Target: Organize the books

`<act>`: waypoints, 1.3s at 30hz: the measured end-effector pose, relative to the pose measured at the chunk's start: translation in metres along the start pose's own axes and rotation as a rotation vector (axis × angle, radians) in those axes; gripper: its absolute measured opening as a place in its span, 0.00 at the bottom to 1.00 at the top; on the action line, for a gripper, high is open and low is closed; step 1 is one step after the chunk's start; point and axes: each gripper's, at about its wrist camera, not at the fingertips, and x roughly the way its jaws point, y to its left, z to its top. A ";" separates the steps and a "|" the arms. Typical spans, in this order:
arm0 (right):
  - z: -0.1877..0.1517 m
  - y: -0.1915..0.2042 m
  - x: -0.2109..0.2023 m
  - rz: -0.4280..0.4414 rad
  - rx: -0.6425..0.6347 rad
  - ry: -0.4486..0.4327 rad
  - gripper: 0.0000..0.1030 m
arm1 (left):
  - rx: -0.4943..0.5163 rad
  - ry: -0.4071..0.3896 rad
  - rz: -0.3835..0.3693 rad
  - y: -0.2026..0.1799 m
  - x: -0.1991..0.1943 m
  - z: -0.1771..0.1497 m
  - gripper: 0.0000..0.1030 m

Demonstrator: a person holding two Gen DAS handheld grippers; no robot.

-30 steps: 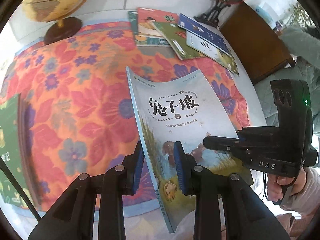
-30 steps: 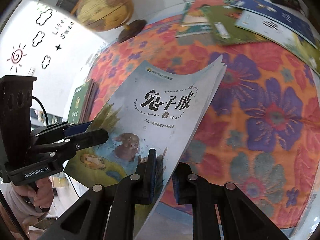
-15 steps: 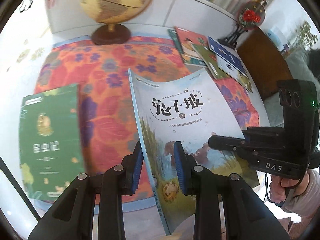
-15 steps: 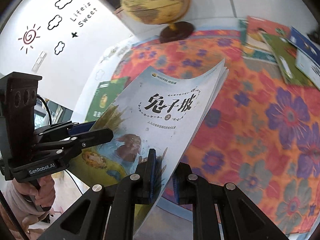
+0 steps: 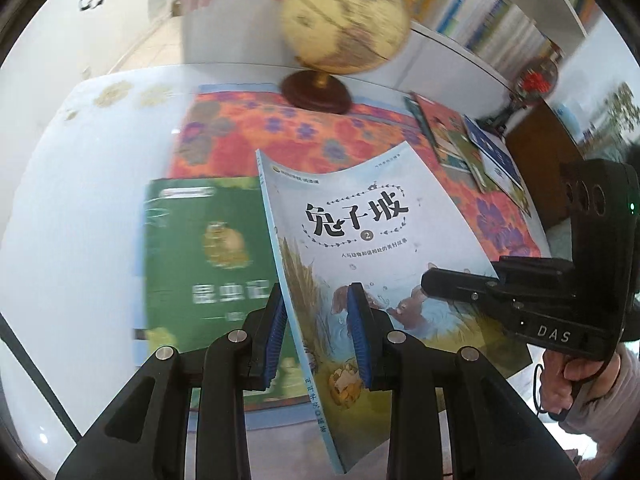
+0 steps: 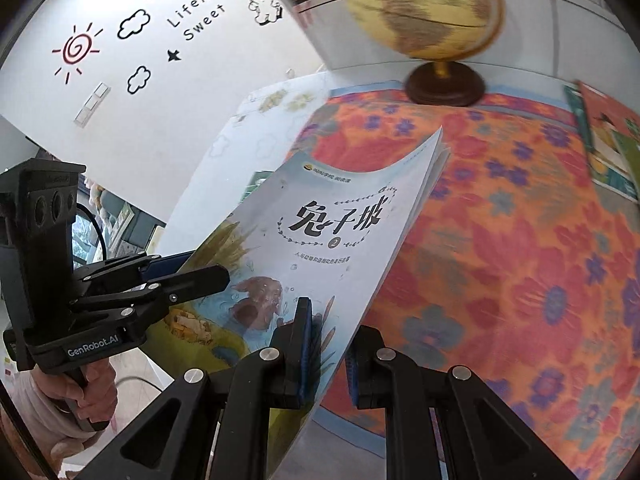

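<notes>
A pale blue picture book point(image 5: 360, 232) with black Chinese title is held up in the air by both grippers. My left gripper point(image 5: 316, 332) is shut on its spine edge near the bottom. My right gripper point(image 6: 326, 344) is shut on its open page edge; it also shows in the left wrist view point(image 5: 460, 284). The left gripper shows in the right wrist view point(image 6: 192, 276). A green book point(image 5: 204, 256) lies flat on the table below and left of the held book. Several more books point(image 5: 464, 148) lie fanned out at the table's far right.
A tan globe point(image 5: 344, 28) on a dark wooden base stands at the back of the table. An orange floral cloth point(image 6: 520, 240) covers the table. A bookshelf point(image 5: 500, 32) lines the back wall. A brown cabinet point(image 5: 540, 168) stands at the right.
Both grippers have carried the held book to the left, over the green book. The fanned books and the globe have shifted right in both views.
</notes>
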 end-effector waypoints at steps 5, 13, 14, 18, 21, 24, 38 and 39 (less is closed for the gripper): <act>0.014 0.028 0.027 0.012 -0.017 0.007 0.14 | -0.042 -0.015 0.025 0.038 -0.006 0.001 0.26; 0.024 0.044 0.065 0.029 -0.011 0.068 0.14 | -0.104 0.008 0.057 0.076 0.003 -0.007 0.26; 0.024 0.045 0.070 0.033 -0.005 0.079 0.14 | -0.113 0.012 0.063 0.080 0.004 -0.009 0.26; 0.022 0.046 0.085 0.044 0.010 0.107 0.15 | -0.139 0.023 0.070 0.091 0.008 -0.015 0.26; 0.020 0.044 0.097 0.054 0.031 0.128 0.15 | -0.159 0.035 0.075 0.098 0.012 -0.018 0.26; 0.017 0.041 0.107 0.062 0.056 0.154 0.15 | -0.175 0.056 0.081 0.104 0.019 -0.021 0.26; 0.000 0.019 0.119 0.070 0.213 0.121 0.24 | -0.224 0.138 0.188 0.113 0.044 -0.037 0.28; -0.001 0.018 0.118 0.079 0.224 0.116 0.24 | -0.223 0.141 0.204 0.112 0.045 -0.036 0.28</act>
